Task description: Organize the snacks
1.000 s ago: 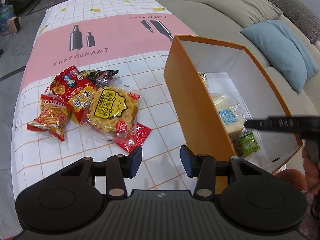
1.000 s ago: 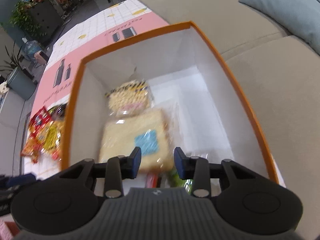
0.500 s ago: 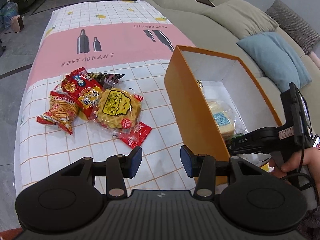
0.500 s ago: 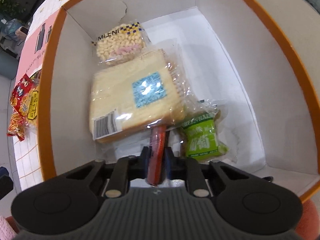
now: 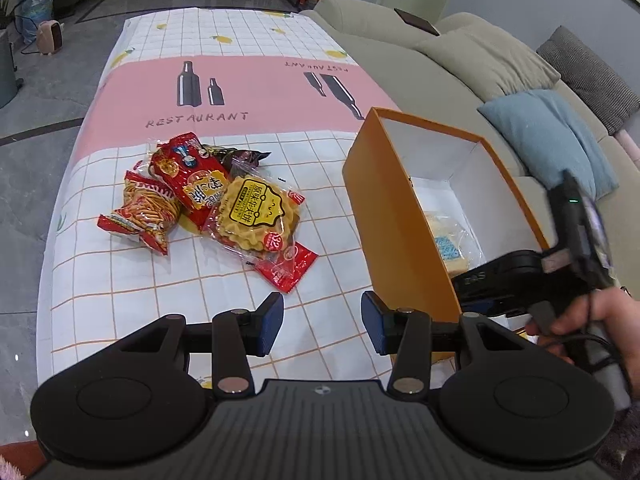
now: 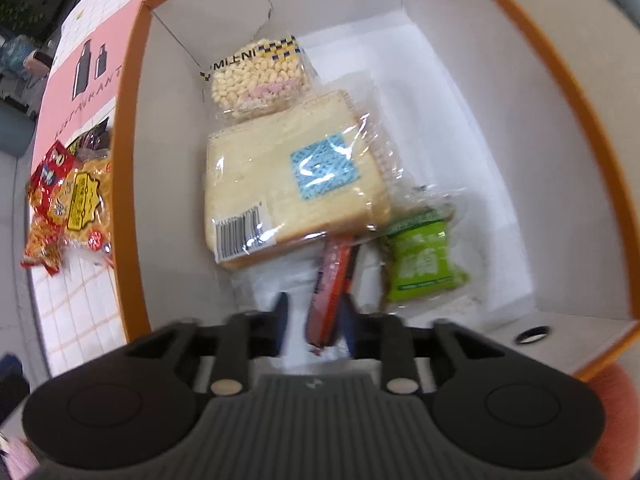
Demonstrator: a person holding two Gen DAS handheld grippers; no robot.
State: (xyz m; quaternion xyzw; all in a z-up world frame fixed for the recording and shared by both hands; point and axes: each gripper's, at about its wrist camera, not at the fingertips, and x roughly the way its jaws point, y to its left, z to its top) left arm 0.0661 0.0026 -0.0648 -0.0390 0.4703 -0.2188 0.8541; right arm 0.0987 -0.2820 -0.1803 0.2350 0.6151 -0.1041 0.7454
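Beside a grey sofa [image 5: 460,64], the pink-and-white tablecloth [image 5: 240,88] carries a snack pile [image 5: 224,200] and an orange box [image 6: 132,160], where the right gripper [image 6: 312,316] is opening around a red stick packet [image 6: 328,280] while the left gripper [image 5: 322,322] hangs apart and empty.

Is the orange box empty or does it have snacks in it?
Not empty. The orange box holds wrapped bread, a puffed-grain pack, a green packet and a red stick snack; bare floor remains.
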